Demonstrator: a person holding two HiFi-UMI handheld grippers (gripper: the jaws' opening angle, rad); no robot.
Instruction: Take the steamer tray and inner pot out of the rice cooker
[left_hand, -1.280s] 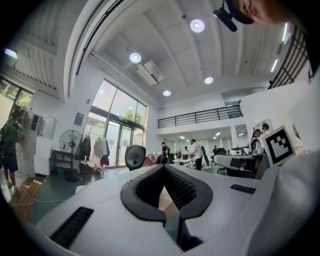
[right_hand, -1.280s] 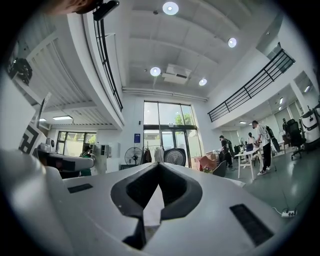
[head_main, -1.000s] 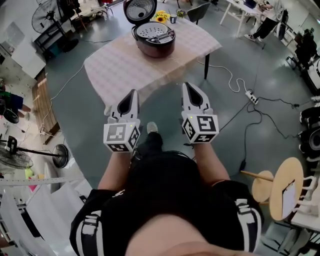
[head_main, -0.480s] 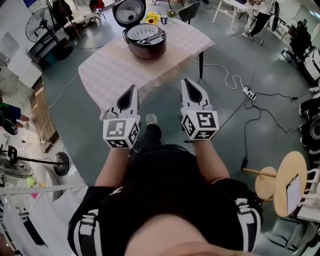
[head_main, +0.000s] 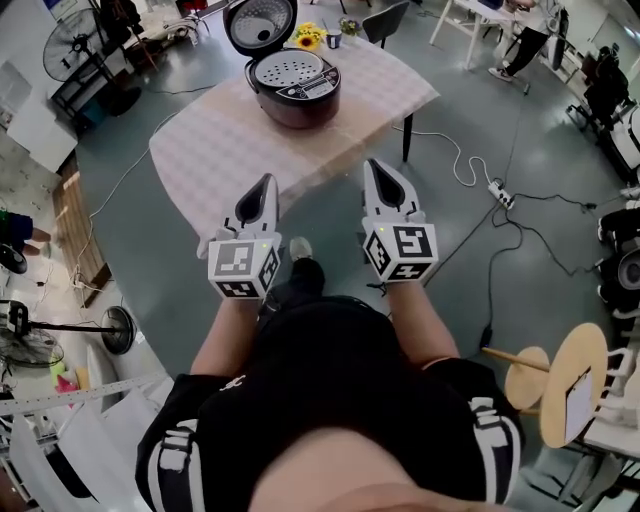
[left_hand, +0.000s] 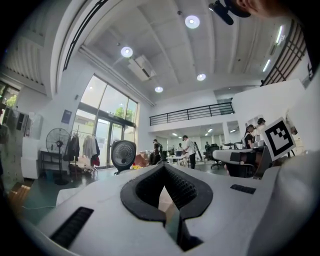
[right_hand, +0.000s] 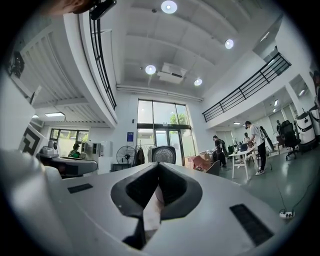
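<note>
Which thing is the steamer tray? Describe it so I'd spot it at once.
On the table with the pale checked cloth stands a dark rice cooker, its lid tipped up. The steamer tray is the pale round disc full of small holes lying in the cooker's open top; the yellow flowers and cup behind are far smaller.

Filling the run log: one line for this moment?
left gripper: shut, empty | right gripper: shut, empty | rice cooker: lid open, steamer tray inside

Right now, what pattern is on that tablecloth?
A faint pale pinkish check; the tablecloth shows best in the head view.
</note>
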